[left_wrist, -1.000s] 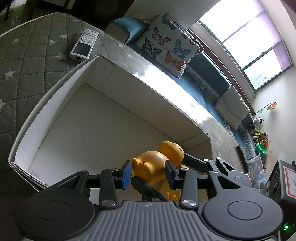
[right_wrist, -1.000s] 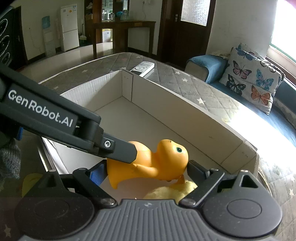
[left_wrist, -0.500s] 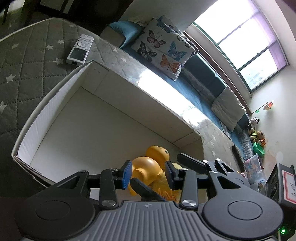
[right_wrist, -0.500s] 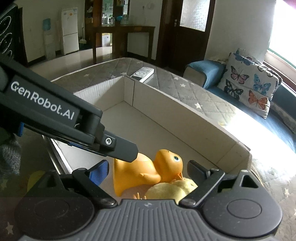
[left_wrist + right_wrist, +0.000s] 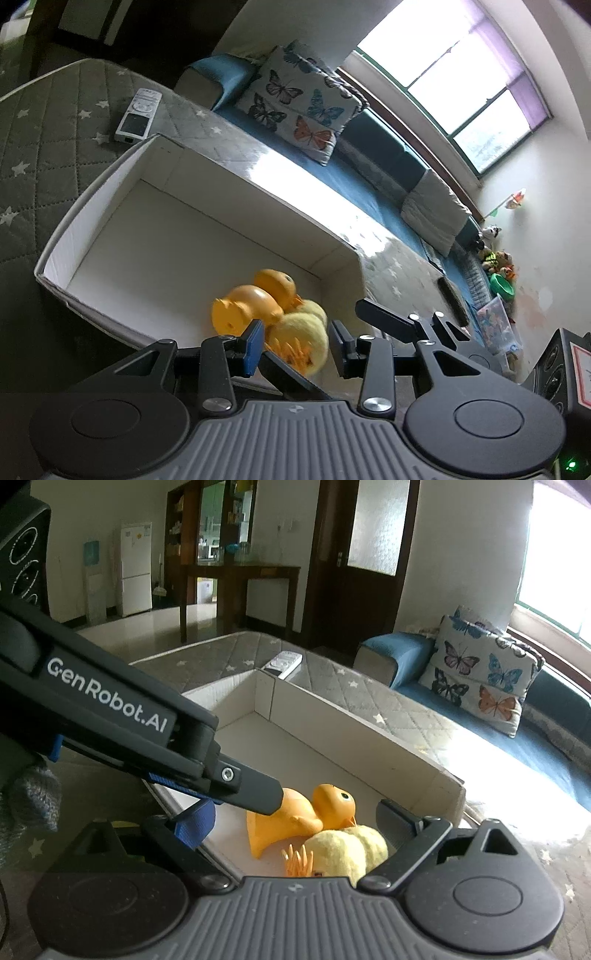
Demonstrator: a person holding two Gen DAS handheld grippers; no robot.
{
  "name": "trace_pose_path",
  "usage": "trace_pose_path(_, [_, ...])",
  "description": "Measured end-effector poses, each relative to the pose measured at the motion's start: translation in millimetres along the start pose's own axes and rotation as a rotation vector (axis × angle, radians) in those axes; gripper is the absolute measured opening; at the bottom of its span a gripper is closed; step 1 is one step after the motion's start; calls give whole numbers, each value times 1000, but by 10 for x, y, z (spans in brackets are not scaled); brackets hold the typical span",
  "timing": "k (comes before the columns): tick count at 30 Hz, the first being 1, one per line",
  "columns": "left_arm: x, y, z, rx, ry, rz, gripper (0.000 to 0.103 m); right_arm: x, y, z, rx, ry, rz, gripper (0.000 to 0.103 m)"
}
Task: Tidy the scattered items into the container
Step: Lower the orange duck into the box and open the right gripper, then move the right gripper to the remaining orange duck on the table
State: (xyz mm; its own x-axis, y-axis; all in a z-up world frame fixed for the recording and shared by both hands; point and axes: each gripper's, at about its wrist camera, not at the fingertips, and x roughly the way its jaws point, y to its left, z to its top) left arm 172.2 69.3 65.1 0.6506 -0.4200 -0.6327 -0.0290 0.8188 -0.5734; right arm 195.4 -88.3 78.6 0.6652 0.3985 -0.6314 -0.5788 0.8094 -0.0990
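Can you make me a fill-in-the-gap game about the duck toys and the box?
1. The orange rubber duck lies inside the white ____.
2. The fluffy yellow chick lies touching the rubber ____.
3. The remote control lies outside the box, on the grey cover printed with ____.
4. The pillow is printed with ____.

Missing words: box; duck; stars; butterflies
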Motion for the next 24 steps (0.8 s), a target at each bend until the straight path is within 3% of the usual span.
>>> trace_pose_path(10, [-179,-195,-288,46,2,-31,41,-402,11,-224,42,-43,-21,96])
trace_pose_path(24, [-174,-295,-705,77,67,-58,41,-739,90,-734,102,-48,-76,96])
